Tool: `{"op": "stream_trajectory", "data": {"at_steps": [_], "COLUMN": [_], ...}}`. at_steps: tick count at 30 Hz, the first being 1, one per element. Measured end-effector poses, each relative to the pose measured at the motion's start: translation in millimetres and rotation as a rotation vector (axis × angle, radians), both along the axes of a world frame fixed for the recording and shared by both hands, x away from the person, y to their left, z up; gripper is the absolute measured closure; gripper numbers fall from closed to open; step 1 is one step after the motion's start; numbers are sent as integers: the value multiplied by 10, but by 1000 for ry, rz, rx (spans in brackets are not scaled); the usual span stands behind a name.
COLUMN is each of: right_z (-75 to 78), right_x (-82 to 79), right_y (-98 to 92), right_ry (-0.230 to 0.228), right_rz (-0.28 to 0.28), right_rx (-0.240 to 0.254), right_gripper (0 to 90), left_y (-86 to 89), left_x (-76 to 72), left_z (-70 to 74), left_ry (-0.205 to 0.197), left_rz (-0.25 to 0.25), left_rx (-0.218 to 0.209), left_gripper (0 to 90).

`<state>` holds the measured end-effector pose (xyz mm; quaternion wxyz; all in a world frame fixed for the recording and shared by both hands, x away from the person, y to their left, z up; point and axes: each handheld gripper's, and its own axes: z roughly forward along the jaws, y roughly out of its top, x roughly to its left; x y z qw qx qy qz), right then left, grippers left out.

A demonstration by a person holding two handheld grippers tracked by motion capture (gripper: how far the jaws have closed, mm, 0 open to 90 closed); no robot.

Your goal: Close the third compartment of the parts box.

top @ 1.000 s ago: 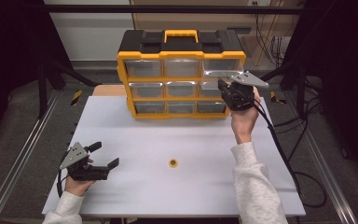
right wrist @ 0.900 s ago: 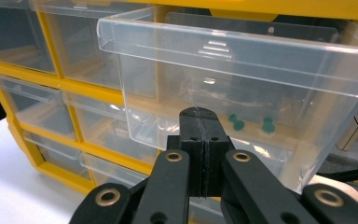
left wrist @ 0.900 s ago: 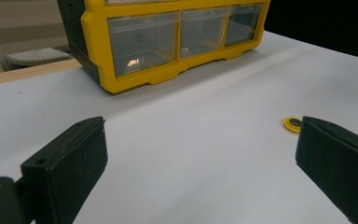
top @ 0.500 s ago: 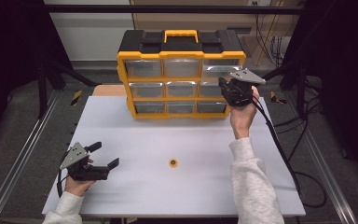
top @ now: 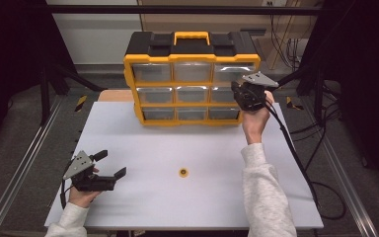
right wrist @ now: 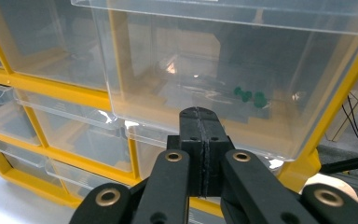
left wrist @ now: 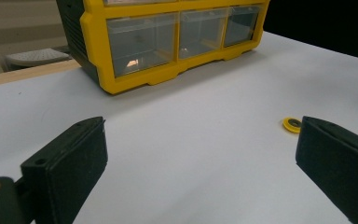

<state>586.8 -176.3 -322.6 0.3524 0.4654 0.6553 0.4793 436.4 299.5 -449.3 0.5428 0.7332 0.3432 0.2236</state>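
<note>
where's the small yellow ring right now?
In the high view the small yellow ring lies flat on the white table, near its front middle, to the right of the left gripper and apart from it.

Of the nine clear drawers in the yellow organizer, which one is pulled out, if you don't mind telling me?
The top-right drawer, just above the shut right gripper. It juts forward past the yellow frame while the other eight sit flush; small green pieces lie inside it.
</note>
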Motion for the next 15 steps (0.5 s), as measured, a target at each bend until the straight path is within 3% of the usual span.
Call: {"op": "stream_trajectory", "data": {"at_steps": [15], "right_z": [-32], "right_x": [107], "right_y": [-14], "right_ry": [-17], "right_rz": [-8], "right_rx": [6], "right_gripper": [900], "left_y": [3], "left_x": [7], "left_z": [-15], "left_ry": [6], "left_rz": [0], "left_rx": [8], "left_gripper": [19]}}
